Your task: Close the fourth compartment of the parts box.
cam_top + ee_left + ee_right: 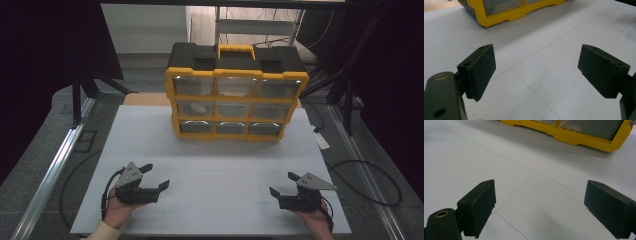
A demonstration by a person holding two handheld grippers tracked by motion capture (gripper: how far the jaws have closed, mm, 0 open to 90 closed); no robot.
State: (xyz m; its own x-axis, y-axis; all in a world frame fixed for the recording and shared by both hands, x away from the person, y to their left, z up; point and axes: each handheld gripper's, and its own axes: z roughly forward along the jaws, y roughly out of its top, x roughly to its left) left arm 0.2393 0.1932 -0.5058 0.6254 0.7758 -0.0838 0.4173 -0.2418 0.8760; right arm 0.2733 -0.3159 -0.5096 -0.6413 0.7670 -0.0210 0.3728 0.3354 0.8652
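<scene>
A yellow-and-black drawer organizer (235, 92) stands upright at the far middle of the white table (210, 165), its three rows of clear drawers facing the person. The left gripper (156, 176) rests near the front left edge, jaws spread wide with nothing between them. The right gripper (283, 183) rests near the front right edge, likewise spread and empty. Both are well apart from the organizer.

Left gripper (156, 176) and right gripper (283, 183) both hand-held low over the white table (215, 165), near its front edge, well apart, jaws spread wide, nothing between them.
</scene>
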